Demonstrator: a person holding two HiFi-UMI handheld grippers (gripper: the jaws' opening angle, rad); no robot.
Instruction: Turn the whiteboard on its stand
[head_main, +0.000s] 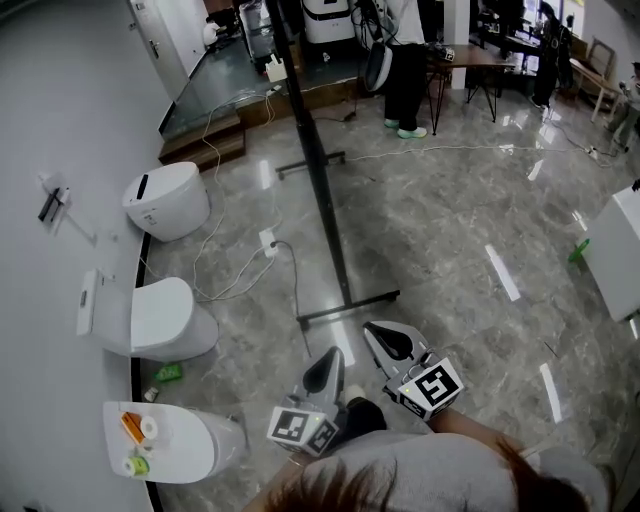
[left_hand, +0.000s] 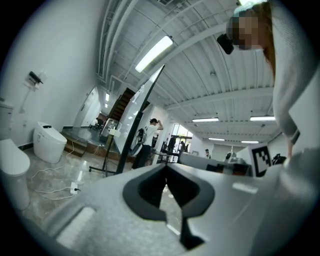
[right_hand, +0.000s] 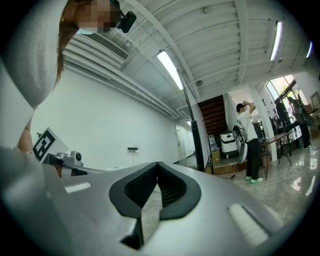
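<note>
Glossy grey marbled floor (head_main: 450, 260), edge-on black-framed whiteboard (head_main: 318, 170), white ceramic toilets (head_main: 165, 200) along floor's left edge, left gripper (head_main: 332, 358) and right gripper (head_main: 380, 335) closed, empty.

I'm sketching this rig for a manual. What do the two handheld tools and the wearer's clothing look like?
The left tongs and right tongs are light grey shells tapering to a point, each with a black recessed pad inside. Each carries a cube printed with black-and-white square markers. No cables show. The person wears a grey top.
</note>
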